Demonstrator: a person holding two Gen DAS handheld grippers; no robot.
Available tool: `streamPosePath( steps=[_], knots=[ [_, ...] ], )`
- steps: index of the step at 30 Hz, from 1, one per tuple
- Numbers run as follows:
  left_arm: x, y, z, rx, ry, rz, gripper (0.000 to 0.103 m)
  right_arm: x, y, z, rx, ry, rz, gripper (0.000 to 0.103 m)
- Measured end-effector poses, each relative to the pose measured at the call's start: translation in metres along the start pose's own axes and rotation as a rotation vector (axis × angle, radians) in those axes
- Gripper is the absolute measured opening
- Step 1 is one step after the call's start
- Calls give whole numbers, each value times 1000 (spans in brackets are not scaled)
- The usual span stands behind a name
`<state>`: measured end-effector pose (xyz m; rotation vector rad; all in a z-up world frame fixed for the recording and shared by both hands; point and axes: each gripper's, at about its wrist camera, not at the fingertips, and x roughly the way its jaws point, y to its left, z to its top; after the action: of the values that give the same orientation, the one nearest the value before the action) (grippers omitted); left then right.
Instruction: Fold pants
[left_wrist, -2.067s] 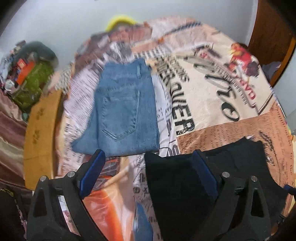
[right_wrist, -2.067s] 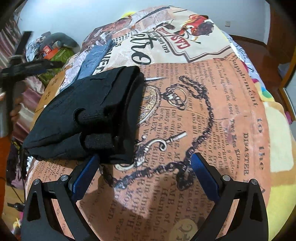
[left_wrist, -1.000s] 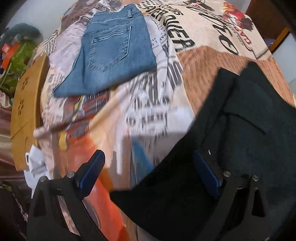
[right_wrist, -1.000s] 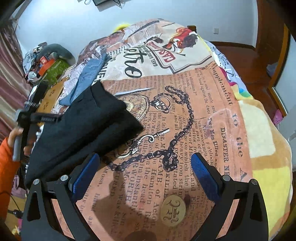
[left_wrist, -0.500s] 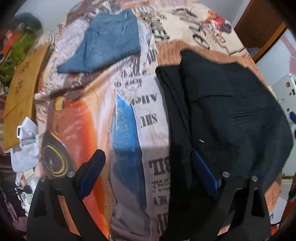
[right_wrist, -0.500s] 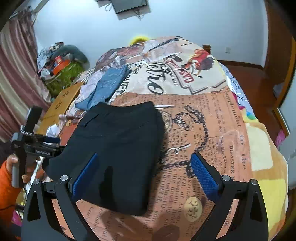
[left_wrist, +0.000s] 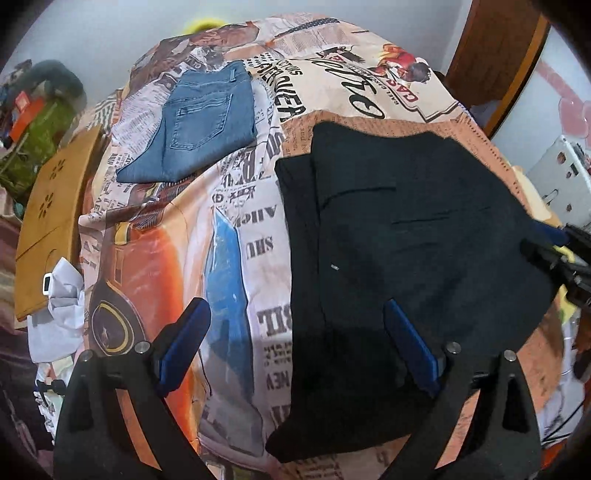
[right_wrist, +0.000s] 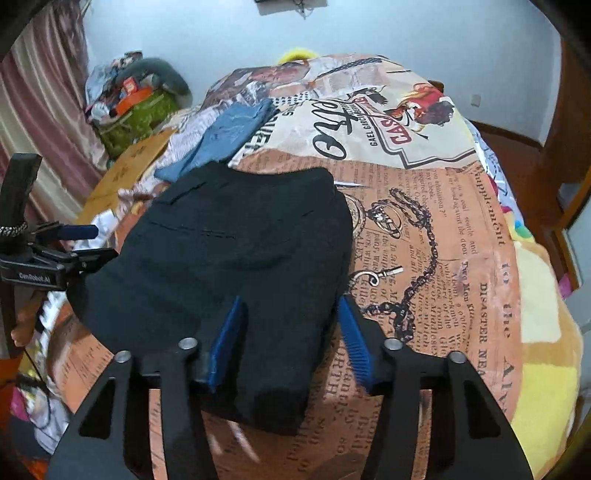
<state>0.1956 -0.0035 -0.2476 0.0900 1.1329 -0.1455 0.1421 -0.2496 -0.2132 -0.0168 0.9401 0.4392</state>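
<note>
We see the black pants (right_wrist: 236, 254) lying spread on the bed (right_wrist: 461, 258), in the near half of it, with their near end hanging a little over the near edge in the right wrist view. The folded blue jeans (left_wrist: 207, 125) lie well apart, toward the far left corner of the bed.

The left gripper (left_wrist: 295, 347) is wide open and holds nothing; its right finger stands over the black cloth, its left finger over the printed cover. The right gripper (right_wrist: 290, 332) is about half open, with the near end of the pants between its blue fingers (right_wrist: 229, 332). We cannot tell if the pads already press the cloth or only stand beside it.

In our judgement, the main risk is a grasp on the top layer only. The cloth seems to lie in more than one layer, so the under layer could stay behind and the fold would come out crooked. A pull from one gripper alone could also drag the whole piece across the slippery cover, toward the edge where it already hangs.

Several things are hard to read. The black fabric shows almost no seams, so we cannot say surely which end is the waist. The hanging end is cut off by the gripper frame. In the left wrist view the right gripper shows only at the far right margin.
</note>
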Motion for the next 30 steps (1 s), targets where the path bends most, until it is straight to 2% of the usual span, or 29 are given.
streamPosePath(
  steps=[2, 3, 4, 6, 9, 12, 15, 20, 24, 30],
  knots=[
    [3, 2, -4, -2, -15, 25, 103, 1, -2, -2, -1, 5, -4, 40],
    [5, 5, -6, -12, -14, 33, 103, 1, -5, -3, 1, 10, -18, 33],
    [7, 8, -7, -26, -7, 32, 103, 2, -7, -4, 7, 16, -16, 32],
    [11, 16, -8, -52, 10, 37, 103, 2, -12, -6, 34, 22, 8, 32],
    [7, 20, -5, -65, 4, 38, 102, -2, -7, -4, 18, 21, -5, 32],
    [-7, 21, 7, -55, -46, 94, 102, -11, -6, 4, 3, 11, -22, 32],
    [-22, 23, 23, -57, -100, 93, 102, -18, -13, 16, 24, -2, -18, 32],
    [-34, 20, 59, -59, -167, 66, 102, -17, -25, 39, 59, -27, -7, 40],
    [-26, 12, 86, -39, -174, 62, 102, -5, -28, 57, 65, -35, -34, 52],
    [12, -5, 116, 7, -85, 1, 102, 25, -33, 77, 54, -5, 2, 53]
  ],
)
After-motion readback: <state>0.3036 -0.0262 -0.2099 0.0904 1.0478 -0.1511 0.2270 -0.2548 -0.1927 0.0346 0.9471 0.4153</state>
